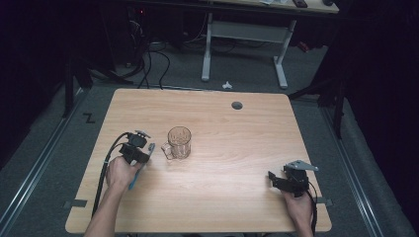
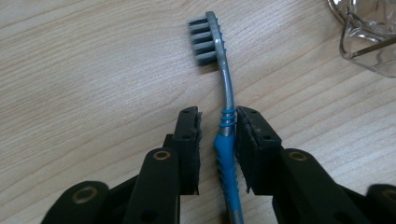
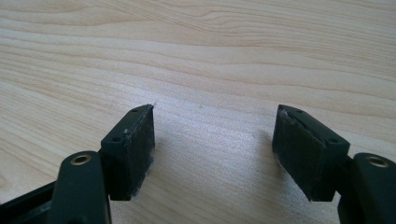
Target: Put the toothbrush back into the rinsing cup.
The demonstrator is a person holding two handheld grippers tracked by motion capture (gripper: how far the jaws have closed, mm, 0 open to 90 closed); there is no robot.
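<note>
Leftmost on the bench (image 1: 222, 197), the left gripper (image 2: 218, 128) sits low over the wood with a toothbrush (image 2: 224, 112) lying between its jaws. The jaw on the view's right touches the blue ribbed part of the handle, while the other stands a little off it, so the jaws are partly apart and not clamped on anything. In the high view the same gripper (image 1: 143, 150) is held in the person's left hand (image 1: 121, 170), and the toothbrush (image 1: 134, 180) runs back under that hand, its grey head pointing up toward the glass mug (image 1: 179, 142).

The risk I see starts here. With contact on one side only, closing the jaws would likely push the thin handle sideways or roll it before it is pinched, and the bristles, which face to one side, could end up twisted in the grip. The grasp is also well back from the head, so the long front end may droop or swing once lifted.

Next along, the mug stands upright just beside the gripper, with its handle turned toward it; its corner shows at the top right of the left gripper view (image 2: 369, 37). A forward or swinging lift could knock the brush head against the glass and slide or tip it.

Farthest right, the right gripper (image 3: 214, 140) rests near the bench's near right corner, jaws wide apart and empty, well away from the mug. It is too far off to steady anything.
</note>
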